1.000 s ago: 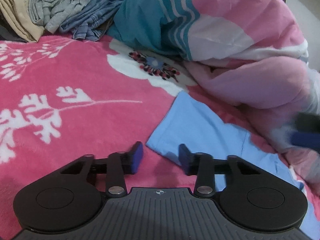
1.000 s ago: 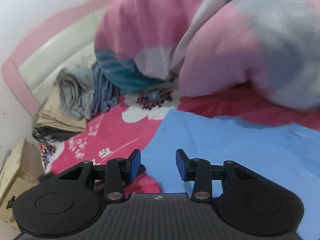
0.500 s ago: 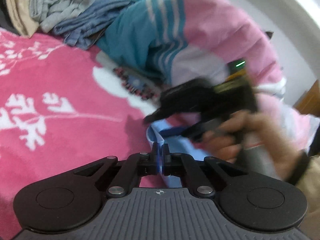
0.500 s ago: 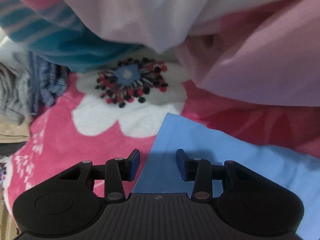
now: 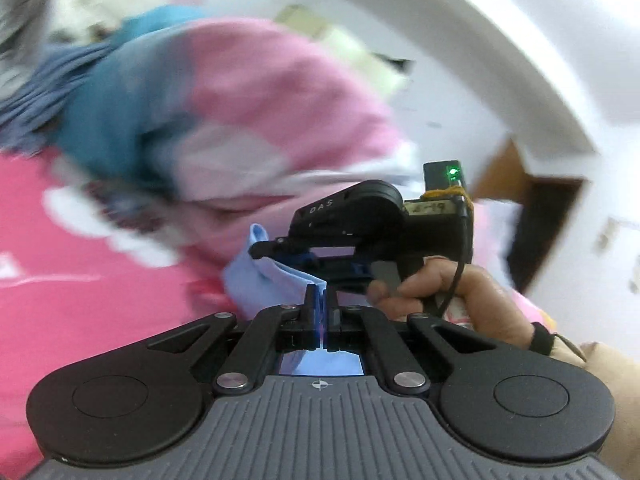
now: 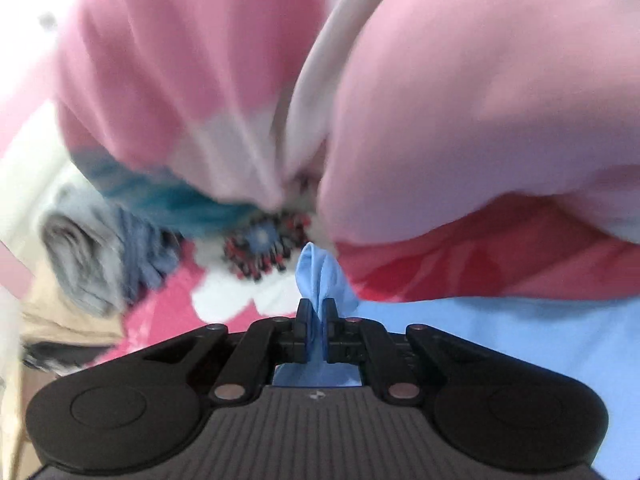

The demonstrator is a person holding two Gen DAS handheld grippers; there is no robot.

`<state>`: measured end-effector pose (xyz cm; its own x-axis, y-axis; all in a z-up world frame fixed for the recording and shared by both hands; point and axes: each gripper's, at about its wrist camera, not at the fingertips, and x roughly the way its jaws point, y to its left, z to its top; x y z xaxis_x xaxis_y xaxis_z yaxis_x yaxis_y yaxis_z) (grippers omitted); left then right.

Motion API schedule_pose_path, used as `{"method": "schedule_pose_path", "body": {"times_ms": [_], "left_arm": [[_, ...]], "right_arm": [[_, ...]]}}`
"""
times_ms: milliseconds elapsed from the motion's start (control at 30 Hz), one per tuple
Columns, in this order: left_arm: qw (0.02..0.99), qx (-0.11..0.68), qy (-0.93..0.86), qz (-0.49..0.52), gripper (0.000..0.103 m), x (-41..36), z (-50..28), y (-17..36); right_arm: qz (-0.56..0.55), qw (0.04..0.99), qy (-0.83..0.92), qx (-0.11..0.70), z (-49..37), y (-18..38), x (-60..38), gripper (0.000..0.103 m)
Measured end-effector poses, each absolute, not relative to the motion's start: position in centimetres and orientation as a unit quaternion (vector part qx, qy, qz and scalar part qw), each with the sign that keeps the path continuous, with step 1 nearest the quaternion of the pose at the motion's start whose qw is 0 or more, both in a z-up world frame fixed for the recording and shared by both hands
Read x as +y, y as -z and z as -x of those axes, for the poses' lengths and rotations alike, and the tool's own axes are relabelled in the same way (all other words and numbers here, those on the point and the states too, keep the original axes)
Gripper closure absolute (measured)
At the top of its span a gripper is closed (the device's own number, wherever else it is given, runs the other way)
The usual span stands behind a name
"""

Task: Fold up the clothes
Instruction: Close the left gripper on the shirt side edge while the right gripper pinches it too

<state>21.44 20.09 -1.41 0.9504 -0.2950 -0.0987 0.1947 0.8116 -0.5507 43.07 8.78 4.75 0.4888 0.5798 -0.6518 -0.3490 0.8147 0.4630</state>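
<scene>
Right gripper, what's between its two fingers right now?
A pinched fold of the light blue garment sits between the right gripper fingers, which are shut on it; the right wrist view shows this.

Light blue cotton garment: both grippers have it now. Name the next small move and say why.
Probably lift both hands together and draw the edge over the garment's body for the first fold. The left gripper and right gripper each have their jaws shut on the light blue cotton garment, whose body lies flat on the pink floral blanket.

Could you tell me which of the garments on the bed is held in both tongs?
The light blue garment; the grey, denim-blue and beige clothes lie piled untouched.
</scene>
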Motion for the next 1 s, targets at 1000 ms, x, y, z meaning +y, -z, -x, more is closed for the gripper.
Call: {"method": "schedule_pose_path", "body": {"times_ms": [1000], "left_arm": [[0.915, 0.259, 0.29, 0.111, 0.101, 9.0, -22.9, 4.8]], "right_arm": [[-0.389, 0.847, -0.116, 0.344, -34.4, 3.0, -13.9, 0.099]]}}
